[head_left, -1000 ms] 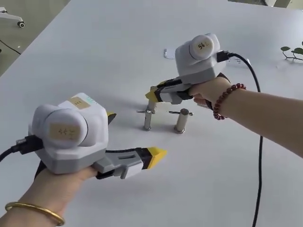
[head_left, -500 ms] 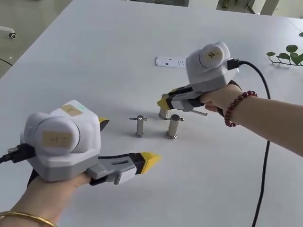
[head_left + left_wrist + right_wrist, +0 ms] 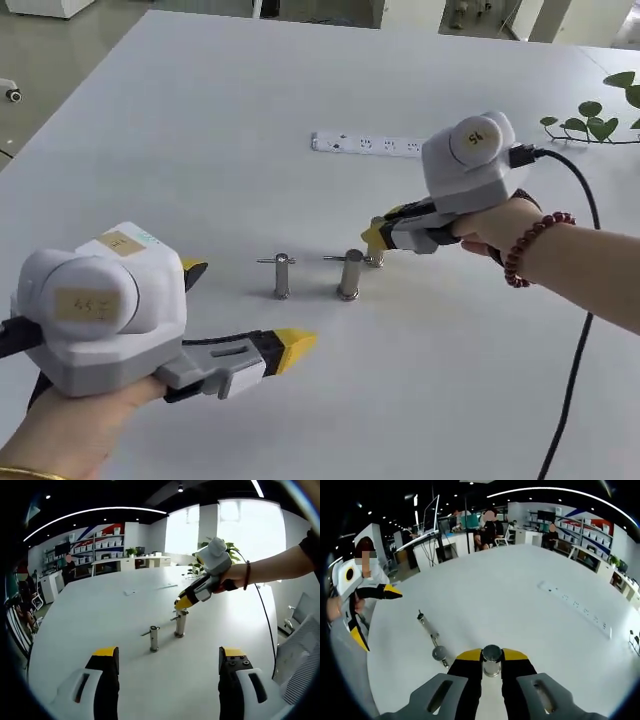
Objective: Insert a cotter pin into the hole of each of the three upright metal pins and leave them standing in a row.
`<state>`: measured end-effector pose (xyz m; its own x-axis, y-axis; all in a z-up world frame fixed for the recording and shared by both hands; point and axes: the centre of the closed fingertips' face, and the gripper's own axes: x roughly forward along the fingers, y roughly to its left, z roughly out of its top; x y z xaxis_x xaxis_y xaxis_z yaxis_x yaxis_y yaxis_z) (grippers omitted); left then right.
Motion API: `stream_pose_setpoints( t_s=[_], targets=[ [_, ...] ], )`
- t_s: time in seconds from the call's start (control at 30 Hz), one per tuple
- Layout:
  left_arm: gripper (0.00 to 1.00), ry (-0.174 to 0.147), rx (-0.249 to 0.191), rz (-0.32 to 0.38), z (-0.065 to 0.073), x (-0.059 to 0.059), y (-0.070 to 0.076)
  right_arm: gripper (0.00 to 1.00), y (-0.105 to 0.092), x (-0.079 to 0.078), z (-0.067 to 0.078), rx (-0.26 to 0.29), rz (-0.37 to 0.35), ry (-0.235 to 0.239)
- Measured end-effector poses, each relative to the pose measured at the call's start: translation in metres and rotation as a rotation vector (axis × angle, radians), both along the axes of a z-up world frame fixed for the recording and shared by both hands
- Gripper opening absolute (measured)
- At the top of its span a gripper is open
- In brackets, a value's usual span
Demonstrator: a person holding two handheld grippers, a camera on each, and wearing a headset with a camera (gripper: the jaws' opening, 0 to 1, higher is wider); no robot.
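Gripping the third metal pin [image 3: 491,669] just below its top, the right gripper [image 3: 492,656] has both jaws clamped on the shank. In the head view this pin stands just behind the middle pin [image 3: 349,276], out of line with it and the end pin [image 3: 282,277]. Those two each carry a cotter pin [image 3: 268,261] crosswise near the head. Cannot tell whether the held one does. The left gripper [image 3: 169,655] hovers near, jaws wide apart, empty. Pins look like solid polished steel: judged stiff, heavy for their size, slick and tippy on a narrow base, so take hold on the shank, clear of the cross-hole. Cotter pins are thin, light wire, likely springy; best pinched at one end. Writing: small stickers on both gripper housings, digits too blurred to trust. A power strip [image 3: 365,145] lies on the white bench [image 3: 200,120].
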<state>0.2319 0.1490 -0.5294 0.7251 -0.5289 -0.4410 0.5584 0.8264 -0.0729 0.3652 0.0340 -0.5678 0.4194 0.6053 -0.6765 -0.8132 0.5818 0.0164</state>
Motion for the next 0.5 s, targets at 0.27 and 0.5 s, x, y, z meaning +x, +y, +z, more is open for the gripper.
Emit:
stream_pose_setpoints(
  t_s=[0.27,0.5],
  targets=[
    [0.82,-0.007,-0.007,0.000,0.004,-0.002,-0.003,0.08,-0.020,-0.011,-0.002,-0.012,-0.007,0.008],
    [0.81,-0.006,0.003,-0.005,0.004,-0.003,-0.004,0.08,-0.025,-0.031,0.003,-0.024,0.007,0.004]
  ],
)
